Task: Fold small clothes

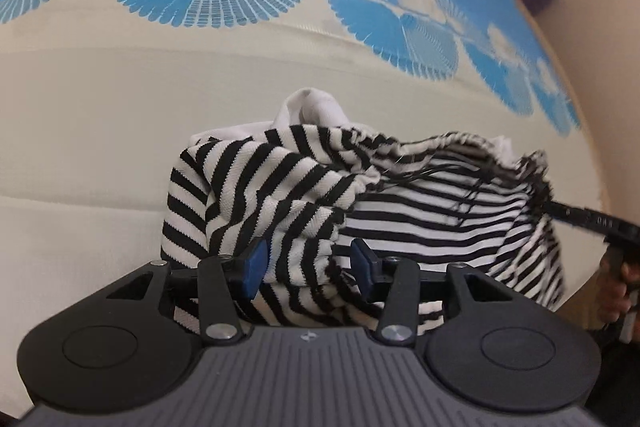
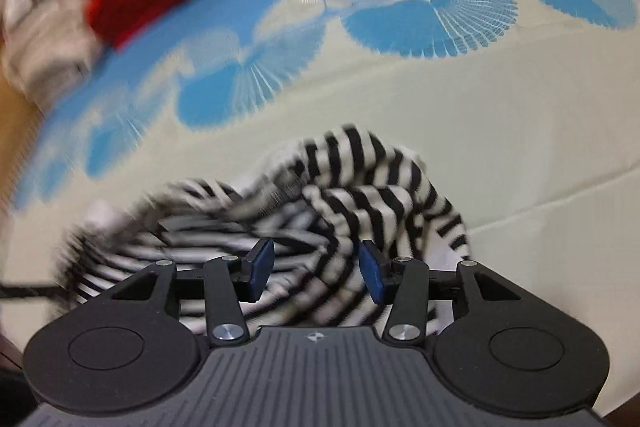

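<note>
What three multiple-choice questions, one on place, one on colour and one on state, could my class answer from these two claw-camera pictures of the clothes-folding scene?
1. Where does the striped garment lie?
A. In a drawer
B. On the blue-and-cream sheet
C. On a hanger

2. What colours are its stripes?
A. Black and white
B. Red and green
C. Blue and yellow

3. How do the left claw and right claw stand?
A. Both clamped tight on the cloth
B. Both parted, with cloth between the pads
C. One missing

Answers: 1 B, the patterned sheet surrounds the garment; 2 A, dark and pale bands show in both views; 3 B, a gap separates the blue pads in each view.
</note>
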A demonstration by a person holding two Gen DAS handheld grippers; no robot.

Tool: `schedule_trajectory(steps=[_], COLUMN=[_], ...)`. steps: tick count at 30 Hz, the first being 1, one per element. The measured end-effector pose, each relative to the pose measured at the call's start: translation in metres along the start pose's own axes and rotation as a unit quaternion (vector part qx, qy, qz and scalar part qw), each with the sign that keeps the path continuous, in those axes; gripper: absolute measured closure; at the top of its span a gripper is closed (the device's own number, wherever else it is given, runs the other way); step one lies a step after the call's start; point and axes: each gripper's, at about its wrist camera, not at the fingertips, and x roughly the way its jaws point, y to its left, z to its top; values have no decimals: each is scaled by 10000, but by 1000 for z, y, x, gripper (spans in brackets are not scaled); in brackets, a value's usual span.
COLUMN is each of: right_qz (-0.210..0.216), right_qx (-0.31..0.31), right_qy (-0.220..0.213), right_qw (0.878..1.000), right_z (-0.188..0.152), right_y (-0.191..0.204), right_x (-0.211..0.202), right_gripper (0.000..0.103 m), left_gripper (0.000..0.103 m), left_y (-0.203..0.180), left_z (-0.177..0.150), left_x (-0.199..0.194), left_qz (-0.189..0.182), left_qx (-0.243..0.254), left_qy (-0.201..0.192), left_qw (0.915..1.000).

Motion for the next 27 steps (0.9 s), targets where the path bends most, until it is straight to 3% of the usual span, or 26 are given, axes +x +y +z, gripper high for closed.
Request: schedule_trajectory(steps=[2, 3, 4, 6, 8, 10, 12, 15, 19, 23, 26, 27], right_qz=[-182, -292, -368, -285, 81, 718, 681, 356, 83, -51, -52, -24], right_qx=[-162, -188, -162, 104, 543, 1065, 1117, 1234, 1417, 1571, 1264, 1119], right_qy=[2, 68, 147, 0, -716, -1711, -2121, -1923, -1543, -1257, -1310, -1322], right_qw=[9997, 9994, 9991, 9995, 9959, 9769, 9685, 9729, 9778, 9795, 9833, 9849], right_z=[1, 2, 3, 8, 18, 26, 32, 49, 65, 68, 65, 63], right_y=[6, 6, 4, -1, -8, -18, -14, -5, -2, 0, 2, 2], right_x=[9, 14, 19, 11, -13, -46, -50, -21, 16, 39, 31, 26], right_gripper=[55, 67, 89, 93, 93, 94, 94, 94, 93, 77, 72, 68], left_gripper=[69, 80, 83, 88, 90, 90, 90, 90, 88, 87, 85, 75], left_y=[-2, -1, 0, 4, 15, 33, 37, 23, 31, 55, 61, 59], left_z=[-1, -1, -1, 6, 19, 30, 43, 60, 74, 83, 80, 77], left_x=[7, 9, 11, 4, -13, -28, -33, -26, -12, -7, -14, -19], left_qz=[53, 53, 64, 11, -316, -769, -1104, -678, -593, -457, -555, -575], left_qx=[78, 86, 91, 64, -256, -827, -1125, -900, -1474, -1866, -1715, -1516], left_qy=[-7, -10, -33, -265, -749, -1277, -1660, -1901, -1946, -1909, -1813, -1759], left_qw=[10000, 9999, 9999, 9996, 9964, 9854, 9734, 9753, 9679, 9626, 9668, 9710])
